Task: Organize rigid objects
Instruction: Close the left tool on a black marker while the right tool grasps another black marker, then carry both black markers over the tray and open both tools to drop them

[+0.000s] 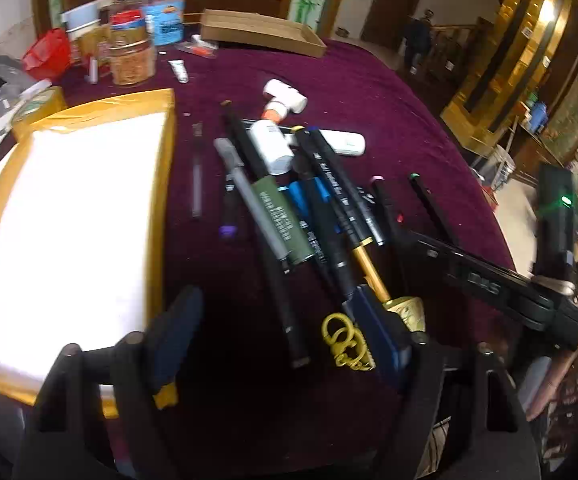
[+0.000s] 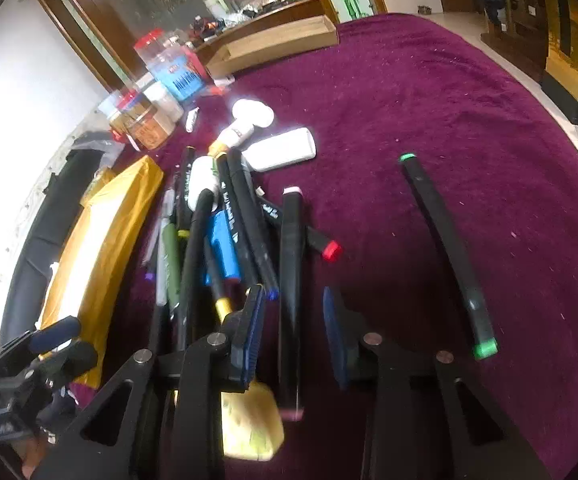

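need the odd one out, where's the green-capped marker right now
In the right wrist view the green-capped marker lies alone on the purple cloth, right of the pen pile.

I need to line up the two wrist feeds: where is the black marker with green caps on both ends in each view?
Left wrist: the green-capped marker lies right of centre, at the right edge of the pen pile; its near end is hidden behind the right gripper.
Right wrist: it lies alone on the cloth at the right, running from upper centre down to the lower right.
Shared landmark: the white oblong case at the far end of the pile.
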`<state>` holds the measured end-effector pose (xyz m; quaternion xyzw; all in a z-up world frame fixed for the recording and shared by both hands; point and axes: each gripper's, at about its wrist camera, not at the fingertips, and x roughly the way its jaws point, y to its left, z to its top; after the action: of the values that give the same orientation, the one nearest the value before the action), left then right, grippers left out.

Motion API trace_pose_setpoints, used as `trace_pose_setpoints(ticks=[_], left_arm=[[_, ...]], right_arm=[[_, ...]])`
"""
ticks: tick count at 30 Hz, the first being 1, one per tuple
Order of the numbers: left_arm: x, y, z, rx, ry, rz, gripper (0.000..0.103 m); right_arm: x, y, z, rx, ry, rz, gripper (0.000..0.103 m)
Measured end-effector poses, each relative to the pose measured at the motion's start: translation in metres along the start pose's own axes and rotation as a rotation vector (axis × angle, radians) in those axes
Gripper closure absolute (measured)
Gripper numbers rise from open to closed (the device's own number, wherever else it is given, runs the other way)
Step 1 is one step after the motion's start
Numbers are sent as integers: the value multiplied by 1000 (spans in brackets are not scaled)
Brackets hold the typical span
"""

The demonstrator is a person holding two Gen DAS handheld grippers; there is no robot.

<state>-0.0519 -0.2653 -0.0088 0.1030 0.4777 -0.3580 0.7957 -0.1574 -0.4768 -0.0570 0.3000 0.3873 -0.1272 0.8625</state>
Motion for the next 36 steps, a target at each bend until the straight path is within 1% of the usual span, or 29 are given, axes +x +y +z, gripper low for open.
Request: trace_pose_setpoints(ticks=[1, 2, 4, 6, 8, 9, 11, 13, 15, 16, 18, 20, 23, 26, 28, 31, 33, 34, 36], left_arm=[[3, -2, 4, 5, 6, -7, 29], [7, -5, 8, 6, 15, -9, 29], [16, -10, 16, 7, 27, -19, 33], [25, -16, 24, 2, 39, -35, 44], [35, -23, 30, 1, 40, -31, 47], [42, -26, 32, -3, 52, -27, 54], [55, -31, 35, 1, 87, -48, 61], [68, -33, 38, -2, 109, -20, 71], [78, -32, 42, -24, 126, 2, 89], [84, -32, 44, -27, 139, 14, 90], [87, -33, 46, -9, 123, 58, 90], [86, -31, 46, -24, 143, 49, 91], [77, -26, 41, -43, 140, -18, 91], [56, -10, 33, -111, 99, -154, 91], [41, 4, 27, -160, 97, -203, 91], [17, 14, 19, -169, 68, -183, 91], [0, 21, 17, -181, 40, -191, 91], [-9, 28, 14, -191, 29, -194, 91], [-29, 46, 12, -219, 3, -188, 91]], right_arm=[[5, 0, 2, -1, 12, 9, 77], [11, -1, 3, 6, 28, 14, 80], [18, -1, 3, 9, 53, 22, 87], [21, -2, 0, 10, 56, 38, 88], [19, -6, -3, 30, 42, 62, 90], [17, -8, -3, 41, 37, 73, 90], [13, -12, -1, 57, 17, 88, 90], [13, -13, -2, 62, 19, 87, 90], [12, -12, -2, 59, 10, 88, 90], [12, -11, -2, 55, 7, 82, 90], [13, -9, -2, 50, 15, 77, 90], [14, -6, -2, 47, 25, 78, 90], [11, -3, -2, 38, 10, 92, 90], [4, -2, -4, 31, -38, 100, 90], [-3, -2, -6, 26, -81, 92, 90], [-6, 3, -6, 7, -111, 64, 90], [-9, 7, -6, 2, -130, 38, 90], [-12, 8, -6, 20, -134, 43, 90], [-26, 18, -5, 33, -163, 96, 90]])
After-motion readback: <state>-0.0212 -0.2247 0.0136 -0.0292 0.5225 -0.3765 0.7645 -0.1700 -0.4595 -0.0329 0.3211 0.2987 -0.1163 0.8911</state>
